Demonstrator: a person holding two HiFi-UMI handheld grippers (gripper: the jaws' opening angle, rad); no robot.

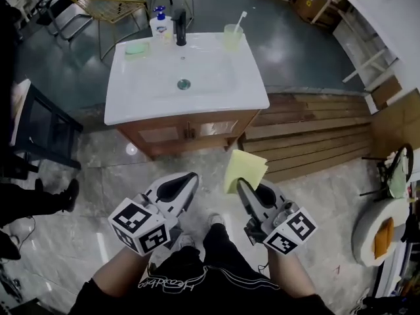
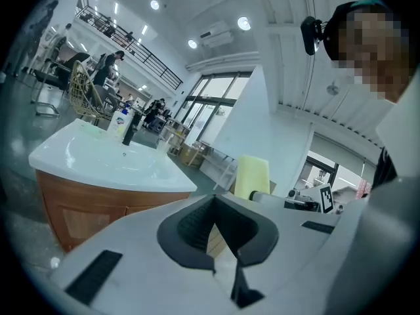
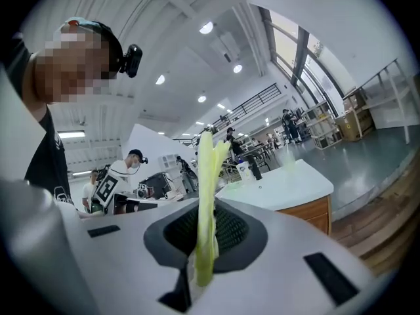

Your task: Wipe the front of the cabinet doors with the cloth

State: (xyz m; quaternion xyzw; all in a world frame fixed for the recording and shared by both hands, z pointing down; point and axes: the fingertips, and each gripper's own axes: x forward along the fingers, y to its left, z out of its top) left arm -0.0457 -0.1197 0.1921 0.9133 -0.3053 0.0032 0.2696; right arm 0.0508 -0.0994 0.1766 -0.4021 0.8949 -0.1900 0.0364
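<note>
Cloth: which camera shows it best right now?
The head view: the yellow cloth shows its whole face there, sticking up from the right gripper. The right gripper view sees it only edge-on, pinched between the shut jaws. The left gripper view shows just its upper part, off to the side.

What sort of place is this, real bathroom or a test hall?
Probably a large open test hall or workshop, not a bathroom. The washbasin cabinet stands free on open floor, bare wooden planks lie beside it, and the left gripper view shows a mezzanine railing and people beyond.
</note>
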